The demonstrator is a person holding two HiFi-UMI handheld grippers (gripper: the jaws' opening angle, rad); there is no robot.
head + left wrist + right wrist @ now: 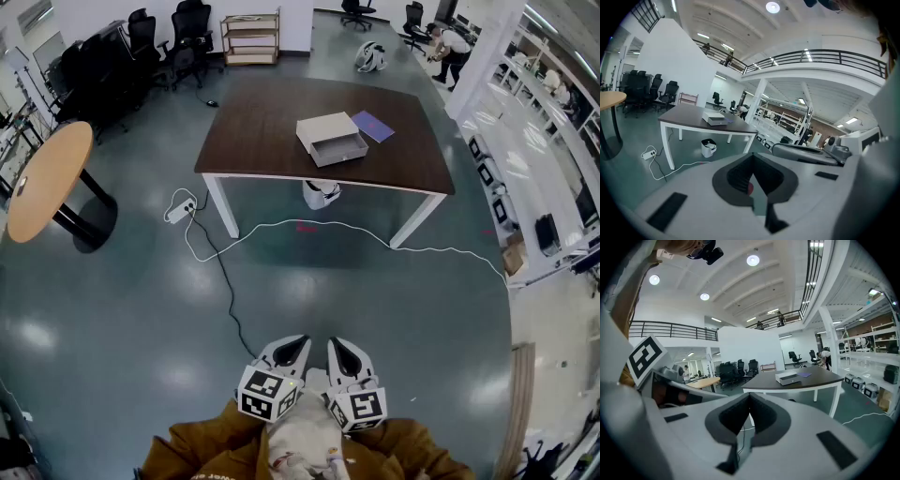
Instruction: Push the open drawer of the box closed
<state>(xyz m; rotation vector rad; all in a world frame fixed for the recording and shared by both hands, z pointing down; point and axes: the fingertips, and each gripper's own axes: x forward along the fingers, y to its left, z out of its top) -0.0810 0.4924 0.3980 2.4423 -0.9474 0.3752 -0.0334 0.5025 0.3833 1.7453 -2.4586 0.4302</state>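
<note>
A pale box with its drawer pulled out toward me sits on a dark brown table far ahead. The box also shows small in the left gripper view and in the right gripper view. Both grippers are held close to my body, well short of the table. My left gripper and my right gripper stand side by side, jaws together with nothing between them. Each carries a marker cube.
A purple sheet lies beside the box. A white bin stands under the table. A white cable and a power strip lie on the floor before it. A round wooden table is left; shelving runs along the right.
</note>
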